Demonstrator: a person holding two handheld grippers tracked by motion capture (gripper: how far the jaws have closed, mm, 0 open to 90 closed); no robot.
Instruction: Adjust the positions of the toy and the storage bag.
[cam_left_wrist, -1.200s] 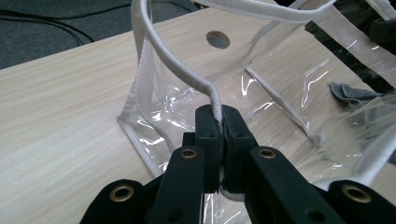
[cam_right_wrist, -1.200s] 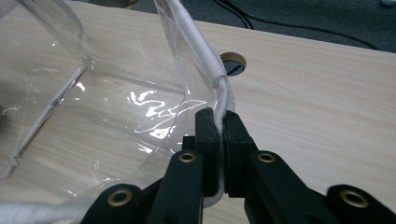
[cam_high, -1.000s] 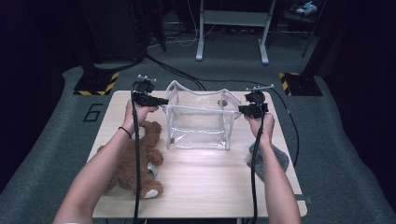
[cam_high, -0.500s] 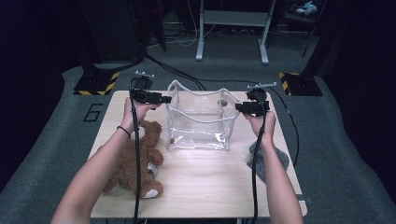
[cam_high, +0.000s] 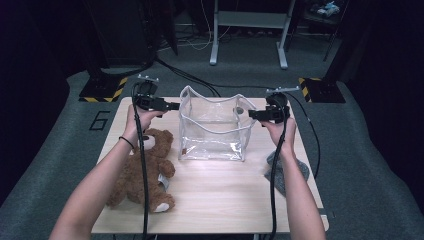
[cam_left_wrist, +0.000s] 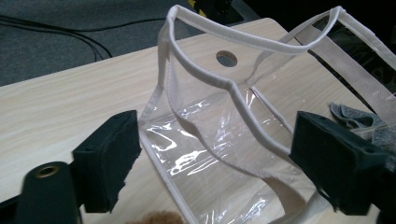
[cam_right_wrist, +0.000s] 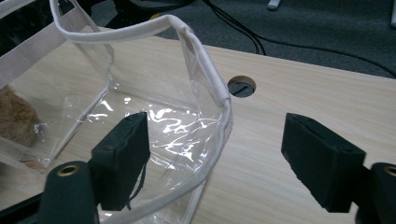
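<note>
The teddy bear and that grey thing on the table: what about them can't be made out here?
- Teddy bear, high view: the left forearm and cable cross its body and hide its face.
- Grey cloth, high view: the right forearm covers its middle, so its shape is unclear; left gripper view: cut off by the edge.

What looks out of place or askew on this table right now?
Little stands out. The clear plastic bag stands open but crumpled, its rim wavy. The teddy bear lies flat; a grey cloth sits bunched by the right edge.

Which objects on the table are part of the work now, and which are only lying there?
In use: clear bag, left gripper and right gripper, both open at its rim.
Lying about: teddy bear, grey cloth.
</note>
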